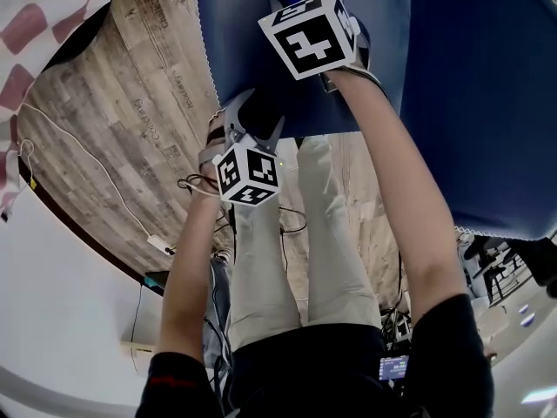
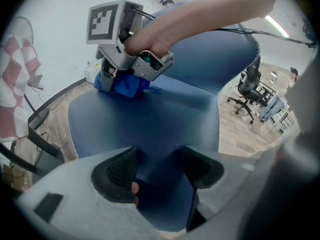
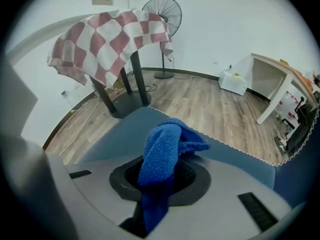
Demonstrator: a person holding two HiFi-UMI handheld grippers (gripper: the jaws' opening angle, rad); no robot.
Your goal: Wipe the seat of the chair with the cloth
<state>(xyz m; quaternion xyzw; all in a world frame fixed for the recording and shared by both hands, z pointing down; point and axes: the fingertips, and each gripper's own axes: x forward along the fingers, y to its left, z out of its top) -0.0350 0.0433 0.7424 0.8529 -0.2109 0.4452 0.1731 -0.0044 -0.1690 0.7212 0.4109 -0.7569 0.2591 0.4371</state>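
Note:
The chair seat (image 1: 261,33) is dark blue with a pale stitched edge. My right gripper (image 3: 157,179) is shut on a bunched blue cloth (image 3: 162,151) and presses it onto the far part of the seat (image 2: 150,129). In the left gripper view, that cloth (image 2: 122,86) shows under the right gripper (image 2: 132,64). My left gripper (image 2: 157,171) hovers at the seat's near edge, jaws apart, with only blue seat showing between them. In the head view its marker cube (image 1: 248,174) sits just below the seat edge.
A red-and-white checked cloth (image 3: 115,34) drapes over a dark stand, with a fan (image 3: 162,14) behind it. A white desk (image 3: 275,79) stands at the right. Office chairs (image 2: 250,84) are farther off. Cables (image 1: 104,181) run over the wooden floor. The person's legs (image 1: 287,259) are below the seat.

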